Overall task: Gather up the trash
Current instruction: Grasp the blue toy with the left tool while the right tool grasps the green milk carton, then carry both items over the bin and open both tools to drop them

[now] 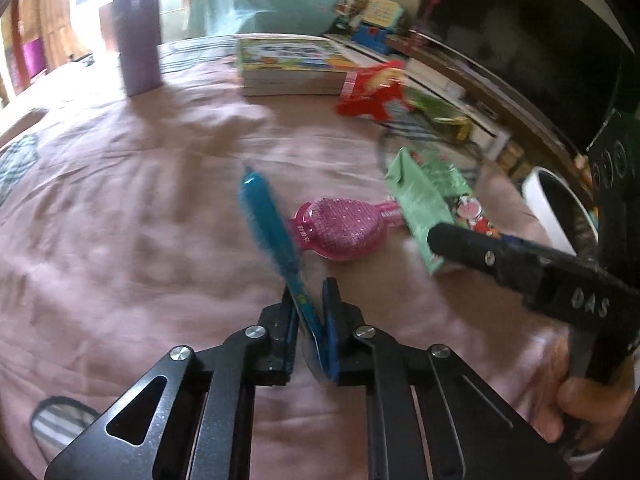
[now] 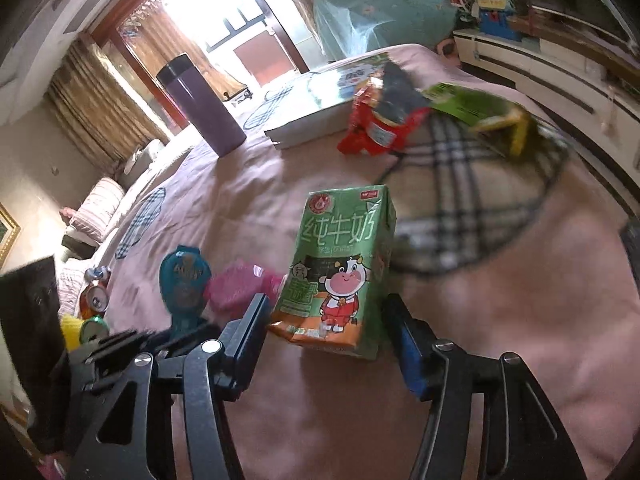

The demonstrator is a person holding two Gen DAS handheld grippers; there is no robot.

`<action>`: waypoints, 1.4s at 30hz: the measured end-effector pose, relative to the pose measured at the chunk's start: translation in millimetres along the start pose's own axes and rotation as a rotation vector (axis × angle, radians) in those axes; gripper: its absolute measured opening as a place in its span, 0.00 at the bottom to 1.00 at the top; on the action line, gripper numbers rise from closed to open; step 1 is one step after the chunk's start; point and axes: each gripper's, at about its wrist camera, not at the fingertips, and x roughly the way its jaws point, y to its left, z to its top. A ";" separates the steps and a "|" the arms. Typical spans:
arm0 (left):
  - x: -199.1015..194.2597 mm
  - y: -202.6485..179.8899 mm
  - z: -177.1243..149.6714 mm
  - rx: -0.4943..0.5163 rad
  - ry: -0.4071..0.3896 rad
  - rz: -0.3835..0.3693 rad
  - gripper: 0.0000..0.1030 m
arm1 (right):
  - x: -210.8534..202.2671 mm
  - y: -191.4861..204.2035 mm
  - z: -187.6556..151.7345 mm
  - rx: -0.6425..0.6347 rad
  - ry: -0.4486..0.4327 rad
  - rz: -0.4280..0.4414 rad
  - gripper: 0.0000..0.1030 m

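My left gripper (image 1: 310,292) is shut on the lower end of a flat teal wrapper (image 1: 264,208), which sticks up and away from the jaws; the right wrist view shows that wrapper (image 2: 185,280) face-on. A green milk carton (image 2: 340,264) with a cartoon cow stands tilted on the pink bedcover (image 2: 520,320). My right gripper (image 2: 327,300) holds it, one pad on each side. In the left wrist view the carton (image 1: 420,200) leans beside a right finger (image 1: 460,240). A pink glittery packet (image 1: 344,224) lies between the two grippers.
A red snack wrapper (image 2: 380,124) and a green wrapper (image 2: 468,104) lie farther back, near a stack of books (image 1: 288,68). A purple tumbler (image 1: 138,32) stands at the back left. A white bin (image 1: 556,204) sits at the right edge; cans (image 2: 96,300) lie beside the bed.
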 end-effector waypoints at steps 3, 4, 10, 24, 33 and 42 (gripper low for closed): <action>-0.8 -19.6 -0.9 0.031 -0.005 -0.037 0.07 | -20.5 -9.4 -12.3 0.020 -0.015 0.002 0.58; -2.2 -27.1 -1.1 0.041 -0.009 -0.057 0.04 | -27.5 -12.9 -15.4 0.028 -0.023 0.003 0.58; -12.7 -58.0 -5.0 0.083 -0.024 -0.124 0.04 | -75.5 -38.8 -29.7 0.084 -0.098 -0.014 0.57; -32.7 -111.2 -12.6 0.164 -0.041 -0.201 0.03 | -142.3 -80.4 -56.4 0.173 -0.217 -0.057 0.57; -32.9 -154.0 -6.9 0.228 -0.042 -0.244 0.03 | -169.8 -104.2 -60.0 0.205 -0.269 -0.093 0.57; -30.9 -187.7 3.0 0.278 -0.046 -0.273 0.03 | -192.3 -128.9 -64.1 0.249 -0.313 -0.125 0.57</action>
